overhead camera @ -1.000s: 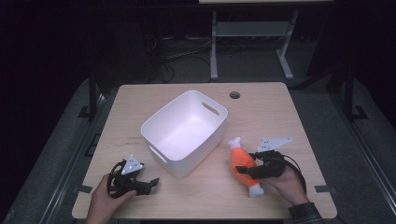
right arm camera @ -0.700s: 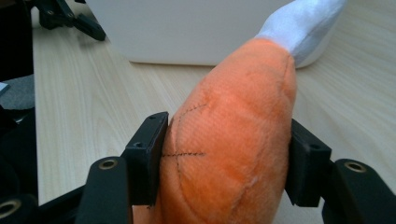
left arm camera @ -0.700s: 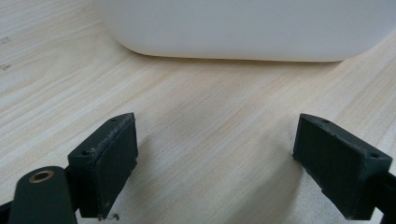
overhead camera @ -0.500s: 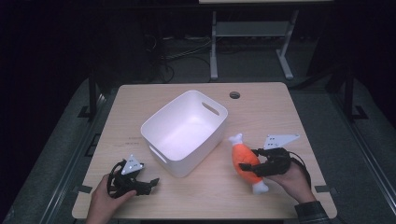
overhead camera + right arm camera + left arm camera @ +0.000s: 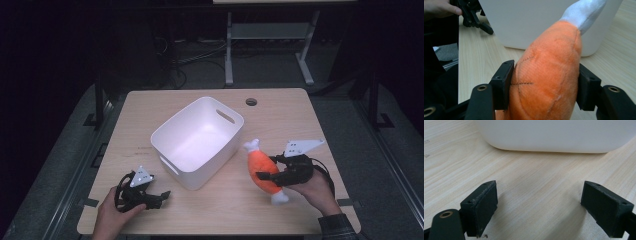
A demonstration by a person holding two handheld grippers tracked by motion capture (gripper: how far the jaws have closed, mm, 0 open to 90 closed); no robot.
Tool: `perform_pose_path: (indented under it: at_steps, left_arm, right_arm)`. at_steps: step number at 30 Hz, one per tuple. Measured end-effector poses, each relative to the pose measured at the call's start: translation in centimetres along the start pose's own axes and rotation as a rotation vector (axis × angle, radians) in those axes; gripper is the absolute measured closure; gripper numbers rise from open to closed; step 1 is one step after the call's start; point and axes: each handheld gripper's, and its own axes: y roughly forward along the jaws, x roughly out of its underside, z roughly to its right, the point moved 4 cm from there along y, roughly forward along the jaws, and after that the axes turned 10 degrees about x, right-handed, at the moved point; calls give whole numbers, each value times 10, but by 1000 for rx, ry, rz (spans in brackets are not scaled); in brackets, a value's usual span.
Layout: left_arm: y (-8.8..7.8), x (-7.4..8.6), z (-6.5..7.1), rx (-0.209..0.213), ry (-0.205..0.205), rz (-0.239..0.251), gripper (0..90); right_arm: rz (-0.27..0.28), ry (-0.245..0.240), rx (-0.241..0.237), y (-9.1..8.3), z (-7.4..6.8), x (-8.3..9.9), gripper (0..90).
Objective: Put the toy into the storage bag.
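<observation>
pale wood table [image 5: 210,210], dark room, grey floor [image 5: 60,165]

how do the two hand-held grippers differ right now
The right hand-held gripper is shut on the orange plush toy; the left hand-held gripper is open with nothing between its jaws. The right one is beside the white bin at its right, the left one at its near corner. Both are black with a grey plate on top.
</observation>
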Motion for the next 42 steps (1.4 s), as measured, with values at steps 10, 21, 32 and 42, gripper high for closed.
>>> perform_pose_path:
  at_steps: [10, 21, 32, 42]
  left_arm:
    - [0, 0, 0, 0, 2, -1, 129]
    - [0, 0, 0, -1, 2, -1, 129]
    - [0, 0, 0, 1, 2, -3, 129]
    - [0, 0, 0, 0, 2, -2, 129]
  right_arm:
    - [27, -1, -23, -3, -1, -15, 415]
    - [65, -23, -37, -4, -2, -37, 415]
    - [90, -53, -58, 0, -4, -61, 415]
    - [109, -67, -64, 2, -4, -80, 415]
